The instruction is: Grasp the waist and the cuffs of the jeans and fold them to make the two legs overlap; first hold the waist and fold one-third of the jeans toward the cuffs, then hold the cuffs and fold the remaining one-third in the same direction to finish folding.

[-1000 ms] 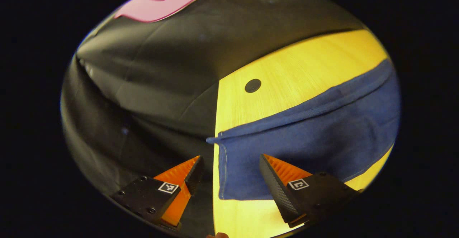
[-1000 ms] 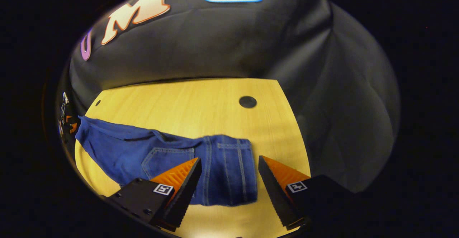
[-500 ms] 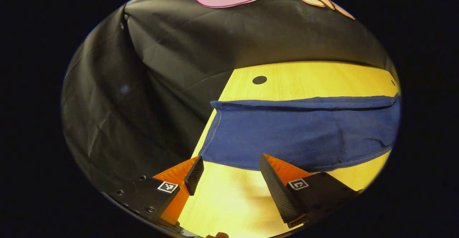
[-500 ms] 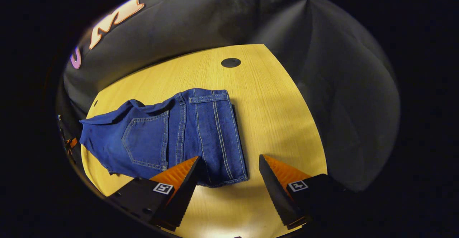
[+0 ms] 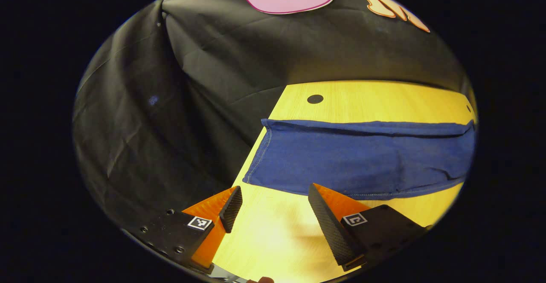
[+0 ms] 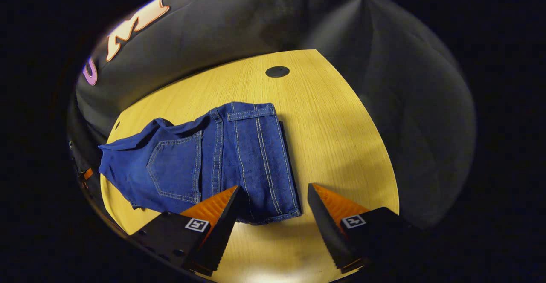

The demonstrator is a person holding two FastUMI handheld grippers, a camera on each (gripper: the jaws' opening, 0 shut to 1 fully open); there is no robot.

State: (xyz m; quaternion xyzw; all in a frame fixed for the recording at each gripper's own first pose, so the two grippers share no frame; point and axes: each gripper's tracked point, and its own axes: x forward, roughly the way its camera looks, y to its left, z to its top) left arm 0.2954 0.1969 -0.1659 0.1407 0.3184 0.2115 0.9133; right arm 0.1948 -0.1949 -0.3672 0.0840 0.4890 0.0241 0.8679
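Observation:
Blue jeans lie flat across a yellow wooden table. In the left gripper view their cuff end (image 5: 273, 151) reaches the table's left edge, the legs stacked one over the other. My left gripper (image 5: 273, 208) hovers open just short of the cuff hem, nothing between its fingers. In the right gripper view the waist end (image 6: 251, 155) with a back pocket (image 6: 175, 168) and waistband lies ahead. My right gripper (image 6: 273, 206) stands open over the near corner of the waist, its left finger (image 6: 213, 215) overlapping the denim in the image.
The table (image 6: 324, 116) has a round black hole (image 6: 277, 71) near its far edge, also seen as a black hole (image 5: 315, 99) in the left gripper view. Black cloth walls surround the table on all sides. The other gripper (image 6: 83, 174) peeks in at the far left.
Both grippers pulled back and tilted, so the jeans now lie farther ahead. The left view swung from over the cuff to just short of it. Both stayed open.

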